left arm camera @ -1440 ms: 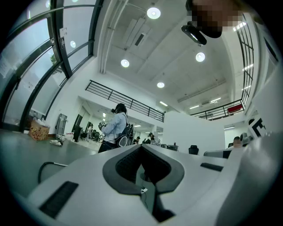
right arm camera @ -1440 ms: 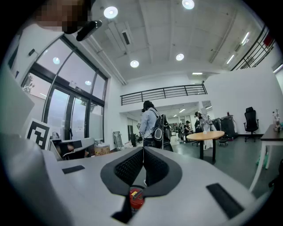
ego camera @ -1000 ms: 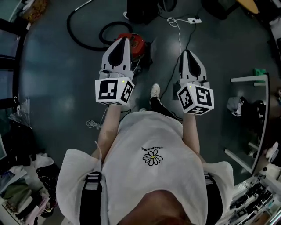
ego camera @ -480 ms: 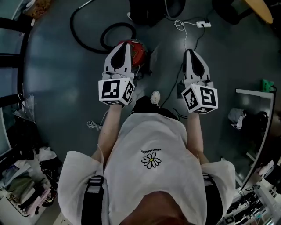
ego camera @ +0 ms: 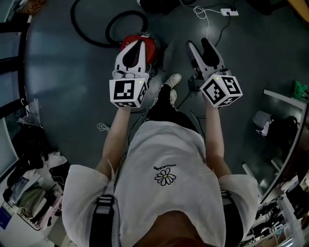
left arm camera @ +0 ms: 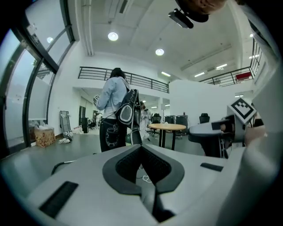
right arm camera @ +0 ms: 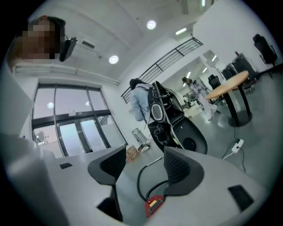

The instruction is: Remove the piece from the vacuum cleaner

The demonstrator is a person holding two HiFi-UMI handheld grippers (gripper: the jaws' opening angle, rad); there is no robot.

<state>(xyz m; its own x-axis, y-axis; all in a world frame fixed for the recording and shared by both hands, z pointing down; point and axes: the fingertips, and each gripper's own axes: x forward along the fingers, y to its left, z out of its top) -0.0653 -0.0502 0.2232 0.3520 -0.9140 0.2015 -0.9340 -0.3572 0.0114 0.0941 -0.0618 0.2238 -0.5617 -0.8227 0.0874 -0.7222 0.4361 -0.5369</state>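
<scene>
Opening at this moment, the right gripper (ego camera: 199,44) has its jaws well apart with nothing between them; through that gap, in the right gripper view, the red vacuum cleaner (right arm camera: 152,205) shows low on the grey floor (ego camera: 72,91), clear of both pads, and its black hose (right arm camera: 139,178) curves away beyond it. Level with it and to its left is the left gripper (ego camera: 135,44), jaws closed tip to tip on nothing. Seen from the head view, the vacuum cleaner lies on the floor right under and just ahead of the left gripper's tips, partly covered by it; the hose loops off further ahead and to that gripper's left. Between the two grippers, lower down, is the person's white shoe (ego camera: 173,80). Far ahead of the right gripper a white power strip (ego camera: 231,12) lies on the floor. In the left gripper view another person (left arm camera: 114,112) with a backpack stands ahead, back turned, beside a round table (left arm camera: 167,127).
</scene>
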